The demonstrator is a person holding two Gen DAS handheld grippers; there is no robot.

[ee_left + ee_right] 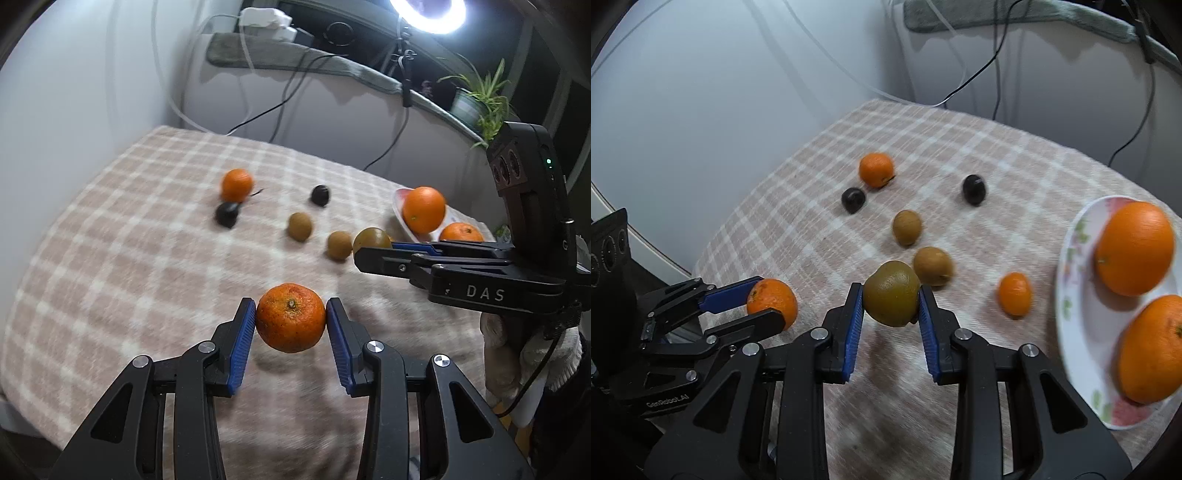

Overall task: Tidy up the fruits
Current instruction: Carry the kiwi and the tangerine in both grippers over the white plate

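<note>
— While carrying the tangerine [291,321], pinched across its middle by the jaws of the left gripper [291,308] and clear of the checked bench [147,258], add no more squeeze. Soft skin, likely to bruise.

— Same for the kiwi [892,295]? Clamped between the jaws of the right gripper [890,293], also off the cloth, sitting near the tips.

— Yes, and probably the shakier hold: rounded and gripped far forward, so no jerks, no tipping further down.

— Where to?

— Judging by the plate [1071,258] at the right, already bearing two oranges [1134,247], take citrus there and set down on the bare patch, not on top of either. Park the kiwi beside the two brown kiwis [932,266] lying mid-bench.

— Crossing paths?

— Worth minding: tangerine on the left, plate on the right, grippers close side by side. Move one at a time, pass above the small orange [1015,294] near the plate's rim, and lower to contact before letting go; otherwise likely to roll.
</note>
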